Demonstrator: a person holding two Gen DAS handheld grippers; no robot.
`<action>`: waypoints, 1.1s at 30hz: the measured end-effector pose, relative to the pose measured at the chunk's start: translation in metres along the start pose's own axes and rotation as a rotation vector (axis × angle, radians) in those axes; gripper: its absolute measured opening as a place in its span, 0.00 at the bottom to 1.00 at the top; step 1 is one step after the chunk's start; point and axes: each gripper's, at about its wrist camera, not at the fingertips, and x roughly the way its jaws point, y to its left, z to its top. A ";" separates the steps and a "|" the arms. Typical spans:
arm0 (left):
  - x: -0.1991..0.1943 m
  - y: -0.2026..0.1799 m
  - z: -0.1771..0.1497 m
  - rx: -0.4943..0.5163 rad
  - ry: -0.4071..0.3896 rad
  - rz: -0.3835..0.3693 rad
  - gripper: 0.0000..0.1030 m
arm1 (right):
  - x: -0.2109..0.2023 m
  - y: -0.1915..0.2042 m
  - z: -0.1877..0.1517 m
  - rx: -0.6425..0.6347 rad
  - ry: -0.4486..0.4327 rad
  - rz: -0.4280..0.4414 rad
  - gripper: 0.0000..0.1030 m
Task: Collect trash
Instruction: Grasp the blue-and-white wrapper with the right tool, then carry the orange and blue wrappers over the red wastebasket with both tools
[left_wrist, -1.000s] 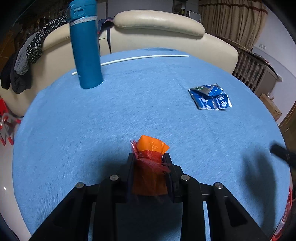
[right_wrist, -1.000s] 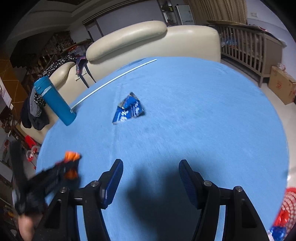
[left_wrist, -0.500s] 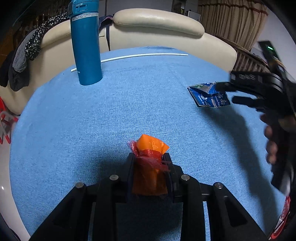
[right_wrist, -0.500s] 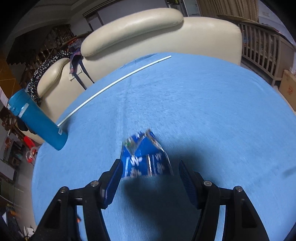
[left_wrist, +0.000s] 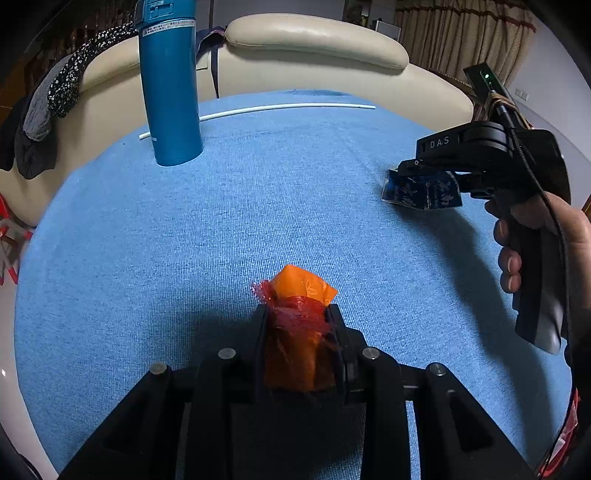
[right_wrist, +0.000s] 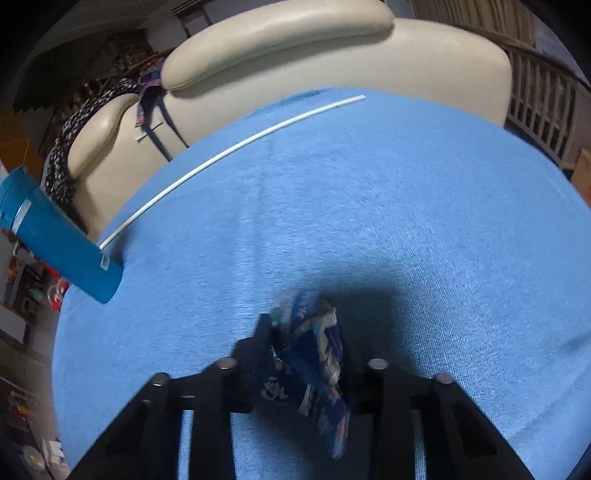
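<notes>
My left gripper (left_wrist: 297, 321) is shut on an orange and red wrapper (left_wrist: 295, 332), held just above the blue tablecloth (left_wrist: 258, 206). My right gripper (right_wrist: 301, 336) is shut on a crumpled blue foil wrapper (right_wrist: 310, 362), which pokes out beyond the fingers. In the left wrist view the right gripper (left_wrist: 410, 177) shows at the right, held by a hand (left_wrist: 535, 236), with the blue wrapper (left_wrist: 421, 190) in its jaws just above the cloth.
A tall blue bottle (left_wrist: 168, 81) stands at the far left of the table; it also shows in the right wrist view (right_wrist: 55, 232). A thin white rod (left_wrist: 258, 109) lies along the far edge. A cream sofa (left_wrist: 314, 48) is behind.
My right gripper moved in over the blue wrapper and closed on it. My left gripper kept holding the orange wrapper almost still.
</notes>
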 end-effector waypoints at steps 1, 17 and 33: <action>0.000 0.001 0.001 -0.001 0.002 -0.001 0.31 | -0.001 0.003 -0.001 -0.007 -0.002 0.001 0.29; -0.018 0.004 0.003 -0.013 0.006 0.057 0.30 | -0.047 -0.001 -0.073 0.040 0.001 0.066 0.29; -0.048 -0.011 0.001 0.015 -0.032 0.073 0.30 | -0.100 -0.003 -0.130 0.081 -0.029 0.128 0.29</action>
